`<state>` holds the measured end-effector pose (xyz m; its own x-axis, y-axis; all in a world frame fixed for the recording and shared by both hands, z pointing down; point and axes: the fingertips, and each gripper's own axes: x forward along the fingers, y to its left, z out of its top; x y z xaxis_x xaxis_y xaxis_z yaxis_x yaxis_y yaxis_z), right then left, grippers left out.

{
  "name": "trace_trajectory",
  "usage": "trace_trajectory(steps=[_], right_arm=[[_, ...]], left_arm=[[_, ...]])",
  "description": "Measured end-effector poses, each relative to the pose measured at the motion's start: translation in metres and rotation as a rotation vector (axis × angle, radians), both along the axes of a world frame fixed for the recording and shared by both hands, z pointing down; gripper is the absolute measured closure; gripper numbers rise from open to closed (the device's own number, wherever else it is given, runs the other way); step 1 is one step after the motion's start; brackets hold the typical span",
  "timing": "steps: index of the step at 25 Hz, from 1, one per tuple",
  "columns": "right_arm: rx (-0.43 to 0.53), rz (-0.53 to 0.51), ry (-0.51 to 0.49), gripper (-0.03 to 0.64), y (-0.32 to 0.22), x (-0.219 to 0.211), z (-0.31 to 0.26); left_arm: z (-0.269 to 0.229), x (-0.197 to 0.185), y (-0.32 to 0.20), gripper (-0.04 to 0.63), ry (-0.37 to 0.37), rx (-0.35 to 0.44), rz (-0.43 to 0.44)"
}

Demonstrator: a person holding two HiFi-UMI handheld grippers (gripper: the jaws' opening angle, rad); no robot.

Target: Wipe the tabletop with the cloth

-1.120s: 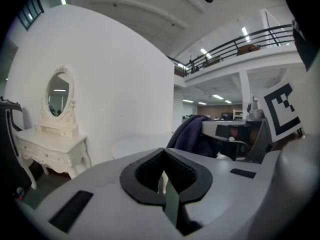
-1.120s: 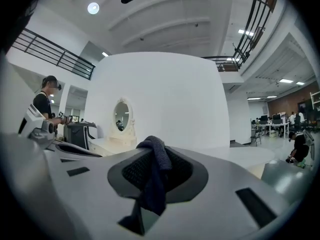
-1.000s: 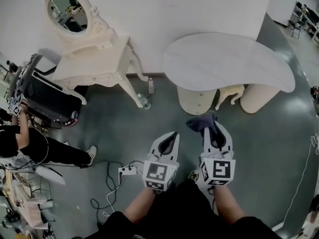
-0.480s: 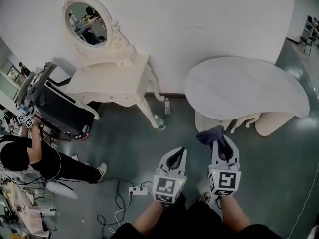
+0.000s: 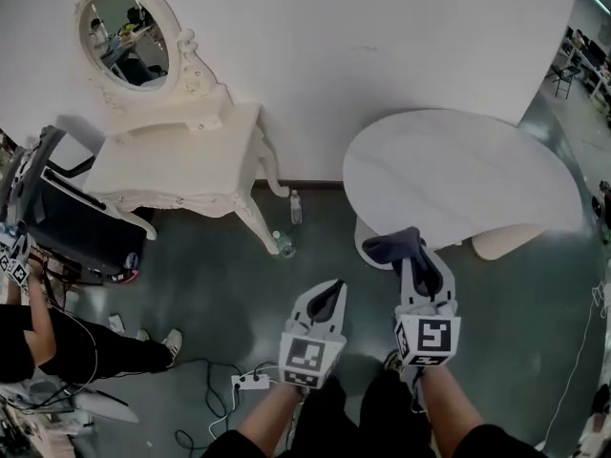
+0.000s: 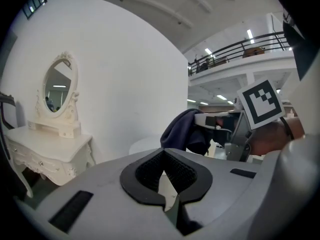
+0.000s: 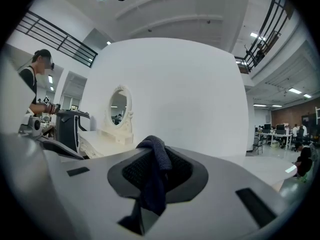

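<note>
In the head view the table (image 5: 458, 175) lies straight ahead of the right gripper (image 5: 412, 256), which is clamped on the dark cloth (image 5: 389, 246) held up at the table's near edge. We judge that hand the nearer, since the left gripper (image 5: 330, 292) hangs short of the table, over the floor. The left gripper view shows its own jaws together on nothing. The right gripper view alone shows the cloth (image 7: 155, 176) draped lengthwise down between the pinching jaws.

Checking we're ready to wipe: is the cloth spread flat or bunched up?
Bunched: the dark cloth hangs crumpled between the shut right tongs, not laid on the white table.
</note>
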<state>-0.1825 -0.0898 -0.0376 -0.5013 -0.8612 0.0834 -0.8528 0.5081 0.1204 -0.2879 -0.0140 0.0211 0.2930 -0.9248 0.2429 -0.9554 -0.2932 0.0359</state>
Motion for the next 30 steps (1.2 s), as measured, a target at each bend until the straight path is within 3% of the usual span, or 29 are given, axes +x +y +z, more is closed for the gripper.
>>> trace_trajectory(steps=[4,7,9,12,15,19,23,27,30], right_arm=[[0.017,-0.121,0.036,0.560,-0.013,-0.010,0.042],[0.099,-0.185,0.079,0.560,-0.013,-0.016,0.077],[0.138,-0.165,0.065,0.560,-0.014,-0.019,0.103],[0.122,-0.097,0.001,0.560,-0.006,-0.016,0.155],[0.161,-0.068,0.036,0.560,-0.004,-0.010,0.203],[0.237,-0.007,0.108,0.560,-0.024,-0.003,0.271],[0.393,0.026,0.160,0.560,-0.056,-0.010,0.324],[0.554,0.065,0.278,0.560,-0.080,-0.010,0.366],[0.705,0.157,0.327,0.560,-0.106,-0.010,0.377]], left_arm=[[0.043,0.001,-0.019,0.592,-0.001,-0.033,-0.067],[0.085,0.001,-0.024,0.592,0.033,-0.051,-0.137],[0.114,0.001,-0.030,0.592,0.054,-0.046,-0.153],[0.171,0.009,-0.032,0.592,0.068,-0.055,-0.131],[0.229,0.019,-0.045,0.592,0.087,-0.063,-0.095],[0.293,0.028,-0.075,0.592,0.101,-0.013,-0.049],[0.358,0.029,-0.115,0.592,0.082,0.057,-0.015],[0.427,0.030,-0.134,0.592,0.153,0.068,-0.049],[0.459,0.034,-0.160,0.592,0.117,0.137,-0.004]])
